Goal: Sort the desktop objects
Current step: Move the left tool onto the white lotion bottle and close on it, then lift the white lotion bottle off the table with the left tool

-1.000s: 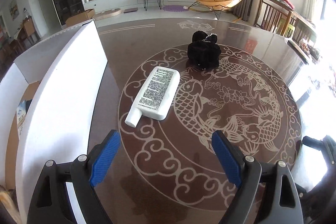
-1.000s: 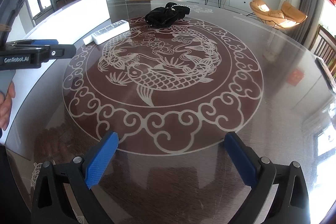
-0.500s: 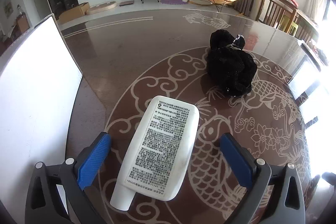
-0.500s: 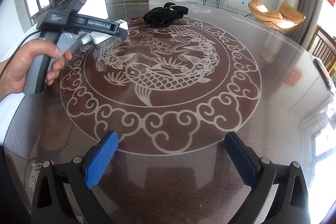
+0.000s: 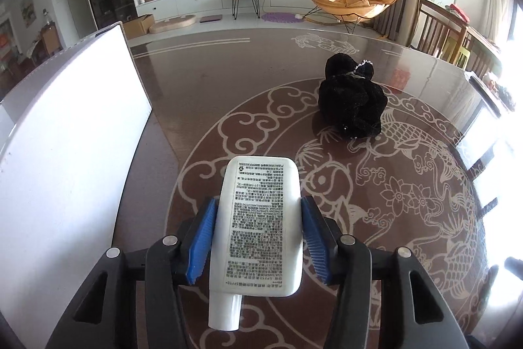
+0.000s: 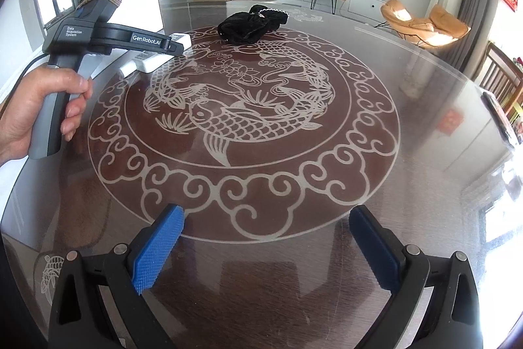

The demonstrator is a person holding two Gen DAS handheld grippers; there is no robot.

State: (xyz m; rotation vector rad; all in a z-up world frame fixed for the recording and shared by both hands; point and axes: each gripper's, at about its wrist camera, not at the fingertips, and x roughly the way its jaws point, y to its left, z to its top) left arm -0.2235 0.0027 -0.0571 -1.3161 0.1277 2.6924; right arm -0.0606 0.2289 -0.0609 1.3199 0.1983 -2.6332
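A white flat bottle [image 5: 258,218] with printed text lies on the table, cap towards the camera. My left gripper [image 5: 258,205] straddles it, its jaws closing, and both blue pads [image 5: 202,234] touch the bottle's sides. In the right wrist view a hand [image 6: 29,113] holds that left gripper [image 6: 170,46] over the bottle [image 6: 153,62] at the far left. A crumpled black cloth [image 5: 353,107] [image 6: 251,23] lies farther back. My right gripper [image 6: 266,215] hovers open over the table's near edge, with nothing between its fingers.
A tall white box [image 5: 65,136] [image 6: 147,8] stands along the left side of the round glass table [image 6: 425,120], which has a koi pattern. Wooden chairs [image 5: 441,35] stand past the table's right rim.
The left gripper moved forward and down over the bottle, and its jaws came in from wide apart onto the bottle's sides. The right gripper has kept still.
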